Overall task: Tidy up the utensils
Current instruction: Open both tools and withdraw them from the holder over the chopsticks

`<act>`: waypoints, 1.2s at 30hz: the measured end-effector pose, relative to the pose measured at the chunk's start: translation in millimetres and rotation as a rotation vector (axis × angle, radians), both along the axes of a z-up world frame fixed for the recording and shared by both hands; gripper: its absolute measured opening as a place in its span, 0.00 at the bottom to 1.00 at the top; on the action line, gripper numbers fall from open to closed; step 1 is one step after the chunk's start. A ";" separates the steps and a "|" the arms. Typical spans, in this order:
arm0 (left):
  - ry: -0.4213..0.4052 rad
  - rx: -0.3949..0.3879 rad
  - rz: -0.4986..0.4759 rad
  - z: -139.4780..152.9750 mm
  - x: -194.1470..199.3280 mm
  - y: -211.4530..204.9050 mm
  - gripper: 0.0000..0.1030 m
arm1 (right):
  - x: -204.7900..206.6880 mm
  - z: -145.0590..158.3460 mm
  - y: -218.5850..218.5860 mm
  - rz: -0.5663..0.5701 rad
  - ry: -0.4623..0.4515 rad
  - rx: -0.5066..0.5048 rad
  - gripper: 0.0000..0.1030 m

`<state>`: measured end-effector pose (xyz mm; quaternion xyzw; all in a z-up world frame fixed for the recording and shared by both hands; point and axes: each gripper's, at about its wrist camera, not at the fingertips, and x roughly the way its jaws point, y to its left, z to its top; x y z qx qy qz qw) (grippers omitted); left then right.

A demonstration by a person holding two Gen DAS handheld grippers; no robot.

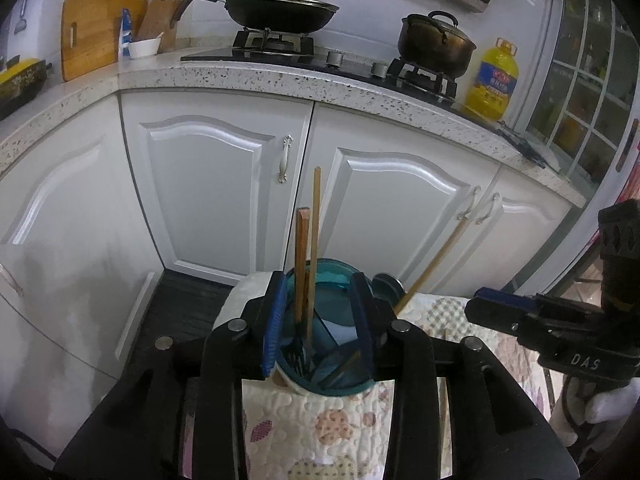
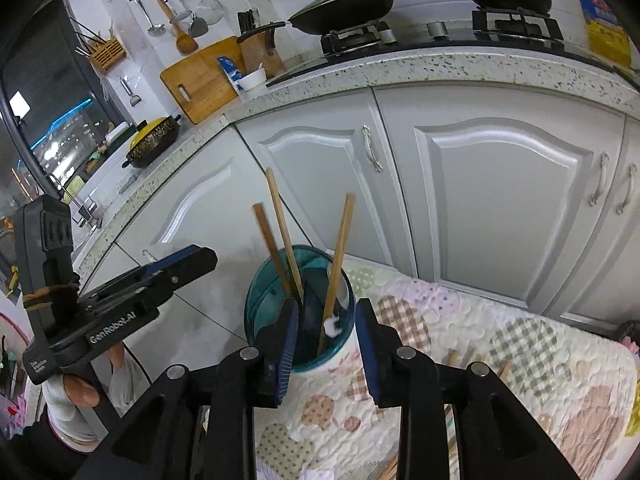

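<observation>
A teal utensil holder stands on a quilted cloth, also in the right wrist view. Two wooden sticks stand in it beside a metal fork. A third stick leans out to its right; all three show in the right wrist view. My left gripper is open, its jaws on either side of the holder's rim. My right gripper is open and empty just in front of the holder, and shows in the left wrist view.
The patterned quilted cloth covers the surface; more wooden sticks lie on it behind the right finger. White cabinet doors and a speckled counter with a wok, pot and oil bottle stand beyond.
</observation>
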<state>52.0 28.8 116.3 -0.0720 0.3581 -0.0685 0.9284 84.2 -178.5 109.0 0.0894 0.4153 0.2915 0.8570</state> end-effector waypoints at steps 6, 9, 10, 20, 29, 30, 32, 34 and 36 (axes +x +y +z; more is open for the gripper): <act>-0.011 0.011 0.012 -2.6 -18.8 -7.4 0.33 | -18.6 -1.7 -2.7 -0.004 -0.003 -0.011 0.28; -0.007 0.019 0.010 -7.4 -27.8 -13.2 0.33 | -26.0 -0.1 -2.6 -0.011 -0.009 -0.010 0.31; -0.006 0.024 0.011 -8.6 -30.0 -15.1 0.33 | -29.3 0.2 -3.3 -0.014 -0.012 -0.013 0.32; -0.012 0.071 -0.011 -19.5 -54.1 -40.9 0.33 | -58.0 5.8 -17.5 -0.046 -0.038 -0.033 0.34; -0.025 0.088 -0.043 -21.4 -72.3 -65.5 0.33 | -86.8 6.3 -34.4 -0.087 -0.055 -0.046 0.35; -0.025 0.088 -0.047 -21.4 -73.6 -67.6 0.33 | -90.4 6.6 -36.9 -0.092 -0.059 -0.050 0.35; -0.027 0.089 -0.055 -20.4 -76.0 -71.9 0.34 | -94.7 7.6 -39.9 -0.101 -0.066 -0.060 0.35; -0.033 0.090 -0.061 -20.3 -79.1 -76.5 0.34 | -100.0 7.1 -44.8 -0.112 -0.067 -0.059 0.36; -0.037 0.095 -0.072 -20.1 -82.4 -81.6 0.34 | -103.9 5.8 -48.7 -0.121 -0.064 -0.054 0.36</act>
